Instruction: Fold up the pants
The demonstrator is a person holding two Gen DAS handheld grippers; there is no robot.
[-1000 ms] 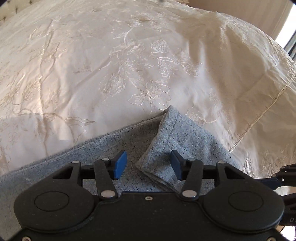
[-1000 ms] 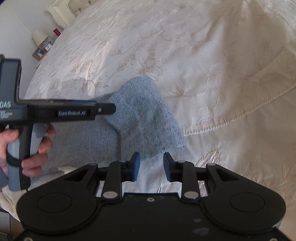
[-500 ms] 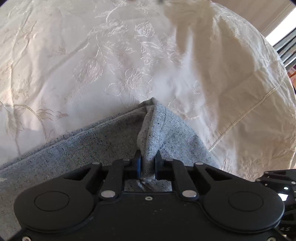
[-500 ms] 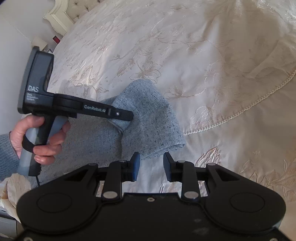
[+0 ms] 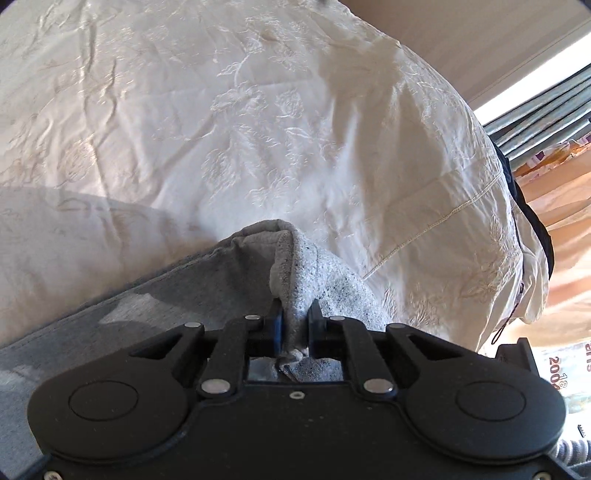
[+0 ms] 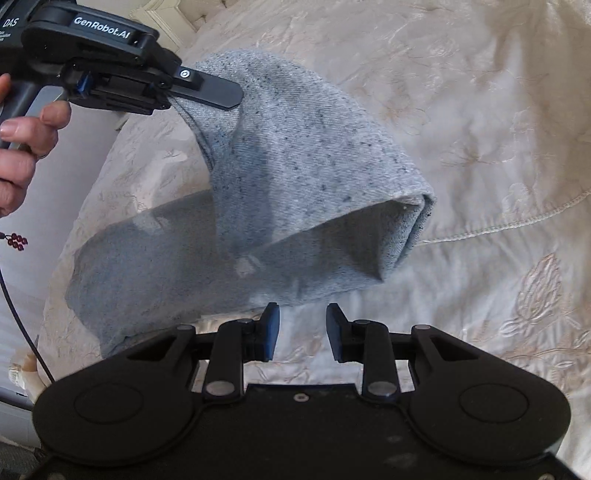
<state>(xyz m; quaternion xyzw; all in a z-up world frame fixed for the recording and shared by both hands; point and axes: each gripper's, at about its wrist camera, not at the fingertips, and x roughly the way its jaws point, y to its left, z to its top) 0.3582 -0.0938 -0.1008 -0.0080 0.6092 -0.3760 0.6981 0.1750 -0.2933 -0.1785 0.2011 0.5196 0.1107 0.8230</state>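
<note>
On the bedspread (image 6: 461, 110), one pants (image 6: 295, 155).

grey speckled pants (image 6: 295, 166) lie on the cream bedspread, one leg end lifted and draped, hem open.

Home bedroom: embroidered cream bedspread (image 5: 258, 122), headboard (image 6: 162, 9).
</note>
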